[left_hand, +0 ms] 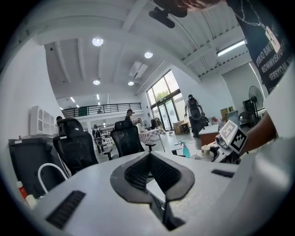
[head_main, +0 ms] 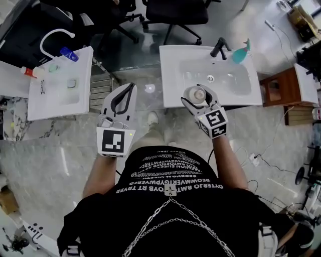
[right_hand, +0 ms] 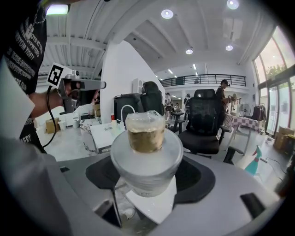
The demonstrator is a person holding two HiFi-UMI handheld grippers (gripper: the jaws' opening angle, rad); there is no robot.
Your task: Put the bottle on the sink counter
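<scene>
My right gripper [head_main: 198, 98] is shut on a pale plastic bottle [head_main: 194, 94] with a clear wrapped cap, holding it upright over the front rim of the white sink counter [head_main: 170, 57] on the right. In the right gripper view the bottle [right_hand: 146, 159] fills the space between the dark pads [right_hand: 196, 179]. My left gripper [head_main: 130, 89] hangs over the floor between the two sinks; its jaws meet at the tips and hold nothing. The left gripper view shows the left gripper [left_hand: 154, 177] with only an empty hollow between its pads.
A black faucet [head_main: 219, 47] and a teal spray bottle [head_main: 241, 51] stand at the back of the right sink. A second sink counter [head_main: 83, 95] on the left carries a white faucet [head_main: 50, 36] and small bottles. Office chairs [head_main: 175, 12] stand behind, a wooden cabinet [head_main: 281, 85] to the right.
</scene>
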